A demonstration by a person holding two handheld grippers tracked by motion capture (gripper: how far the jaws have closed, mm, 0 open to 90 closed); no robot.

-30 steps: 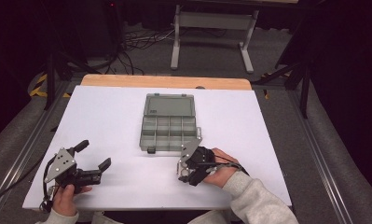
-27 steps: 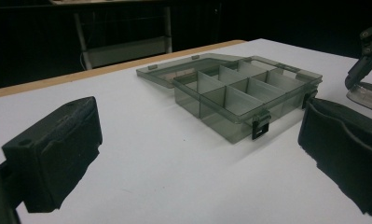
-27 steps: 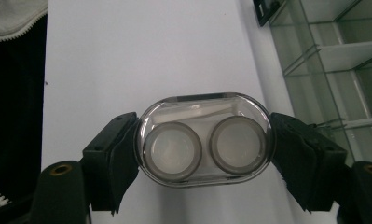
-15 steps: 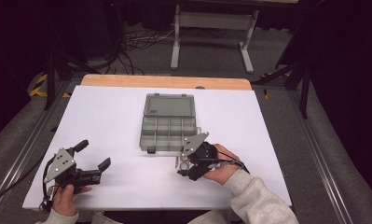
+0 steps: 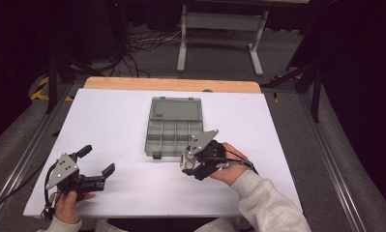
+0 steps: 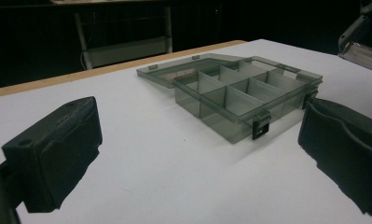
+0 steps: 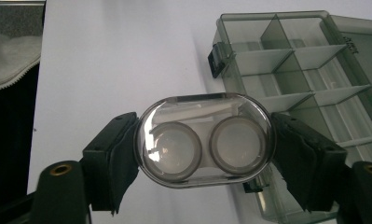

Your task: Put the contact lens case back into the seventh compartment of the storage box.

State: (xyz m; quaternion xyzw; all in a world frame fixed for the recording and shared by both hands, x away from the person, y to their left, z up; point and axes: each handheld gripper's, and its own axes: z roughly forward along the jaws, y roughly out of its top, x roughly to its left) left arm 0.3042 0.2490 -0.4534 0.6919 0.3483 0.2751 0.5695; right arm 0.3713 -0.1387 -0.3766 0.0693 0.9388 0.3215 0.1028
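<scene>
A smoky grey compartment box (image 5: 173, 130) lies open in the middle of the white table, its lid (image 5: 176, 108) folded flat on the far side; its cells look empty (image 6: 242, 95) (image 7: 309, 65). My right gripper (image 5: 188, 162) is shut on a clear oval case (image 7: 204, 139) with two round wells, held just off the box's near right corner. My left gripper (image 5: 96, 161) rests open at the near left, nothing between its fingers (image 6: 58, 149), pointing toward the box.
The white table top (image 5: 108, 125) ends in a wooden strip (image 5: 171, 84) at the far edge. Black latches (image 6: 260, 125) stick out of the box's near side. Metal stand legs and cables sit on the floor beyond the table.
My right gripper has moved forward and slightly up with the clear case, closer to the box's near right corner. The left gripper has stayed put.
</scene>
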